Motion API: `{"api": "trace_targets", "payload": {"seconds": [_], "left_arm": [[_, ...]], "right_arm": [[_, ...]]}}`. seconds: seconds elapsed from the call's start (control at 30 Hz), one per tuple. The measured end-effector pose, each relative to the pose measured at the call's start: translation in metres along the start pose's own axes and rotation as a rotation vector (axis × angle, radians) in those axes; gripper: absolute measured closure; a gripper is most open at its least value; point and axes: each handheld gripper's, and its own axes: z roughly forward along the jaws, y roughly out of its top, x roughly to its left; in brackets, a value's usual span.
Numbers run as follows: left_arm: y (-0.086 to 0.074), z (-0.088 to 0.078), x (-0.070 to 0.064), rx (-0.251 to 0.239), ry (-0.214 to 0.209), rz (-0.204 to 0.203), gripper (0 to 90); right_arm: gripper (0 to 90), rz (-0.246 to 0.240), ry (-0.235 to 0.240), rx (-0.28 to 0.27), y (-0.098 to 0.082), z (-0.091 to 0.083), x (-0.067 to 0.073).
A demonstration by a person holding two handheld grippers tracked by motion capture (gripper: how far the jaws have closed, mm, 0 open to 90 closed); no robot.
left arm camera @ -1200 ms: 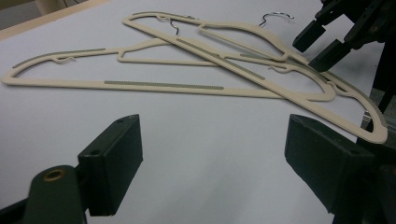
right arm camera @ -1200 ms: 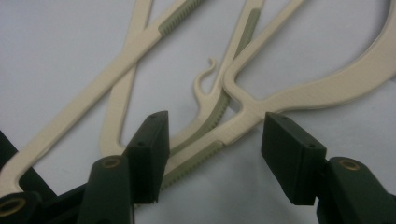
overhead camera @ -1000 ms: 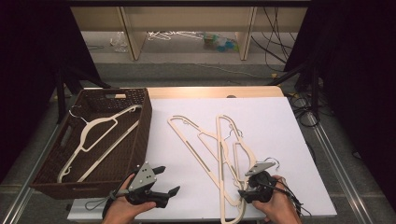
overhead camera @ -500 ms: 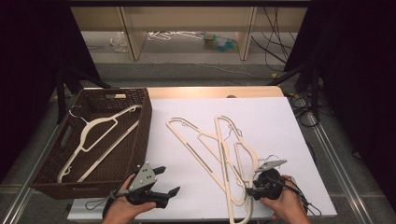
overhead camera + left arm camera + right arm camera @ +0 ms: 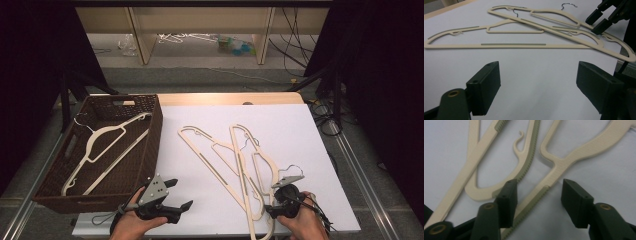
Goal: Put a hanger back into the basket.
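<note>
Right gripper (image 5: 537, 195), jaws spread, straddles a cream hanger (image 5: 564, 165); left gripper (image 5: 181, 194) hovers agape over the bench (image 5: 210, 210).

A laboratory-style recording station. A white-covered table (image 5: 300, 135) stands between black curtains (image 5: 385, 75) at left and right, with metal floor rails (image 5: 357, 165) alongside. Beyond the far edge, loose cables (image 5: 295, 30) trail across the floor beneath a plain wooden bench (image 5: 200, 15).
</note>
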Motion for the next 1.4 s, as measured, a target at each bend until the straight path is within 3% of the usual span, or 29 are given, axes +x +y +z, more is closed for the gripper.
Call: {"api": "trace_targets", "payload": {"seconds": [0.13,0.23,0.3,0.37,0.4,0.47,0.63,0.77,0.83,0.97,1.0,1.1,1.13,1.17,1.27,1.4], "left_arm": [[0.000,0.001,-0.001,0.000,-0.003,0.006,19.5],[0.000,0.001,-0.001,-0.004,-0.004,0.004,19.6],[0.000,0.002,-0.002,0.004,-0.011,0.004,19.7],[0.001,0.002,-0.002,0.000,-0.011,0.002,19.7],[0.001,0.001,-0.002,0.000,-0.006,0.006,19.7],[0.000,0.002,-0.002,-0.006,-0.007,0.002,19.7],[0.000,0.001,-0.002,-0.005,-0.001,0.004,19.8],[0.000,0.001,-0.001,-0.004,-0.005,0.005,19.9],[0.000,0.001,-0.002,-0.004,-0.005,0.006,20.0],[0.000,0.001,-0.001,-0.006,-0.004,-0.001,20.2],[0.000,0.000,0.000,0.000,-0.003,0.006,20.2],[0.001,0.001,0.000,-0.003,0.000,0.003,20.2],[0.000,0.001,-0.001,-0.003,-0.002,0.005,20.3],[0.001,0.001,-0.001,-0.001,-0.006,0.007,20.3],[0.001,0.001,-0.001,-0.006,-0.006,0.007,20.5],[0.001,0.000,0.000,-0.002,-0.002,0.002,20.8]], "right_arm": [[51.2,0.006,-0.005,0.015,0.000,0.000,0.000],[49.4,0.044,-0.005,0.030,0.000,0.000,0.003],[49.3,0.009,-0.008,0.029,0.001,0.001,0.002],[50.2,0.026,-0.007,0.058,0.003,0.000,0.004],[50.9,-0.011,-0.013,0.057,0.004,0.001,0.003],[52.6,0.015,-0.011,0.075,0.004,0.000,0.005],[65.4,-0.021,0.000,0.050,0.003,-0.001,-0.006],[68.3,-0.011,0.021,0.042,0.002,-0.003,-0.009],[68.8,0.018,0.025,0.060,0.002,-0.005,-0.008],[70.7,-0.018,0.029,0.049,0.001,-0.006,-0.017],[71.1,-0.001,0.030,0.050,0.001,-0.007,-0.018],[70.6,0.016,0.041,0.030,-0.001,-0.007,-0.022],[66.6,0.041,0.041,0.049,-0.001,-0.008,-0.019],[61.7,0.034,0.034,0.059,-0.001,-0.008,-0.018],[65.2,0.014,0.005,0.088,-0.001,-0.009,-0.013],[60.9,0.012,0.021,0.099,-0.001,-0.009,-0.013]]}}
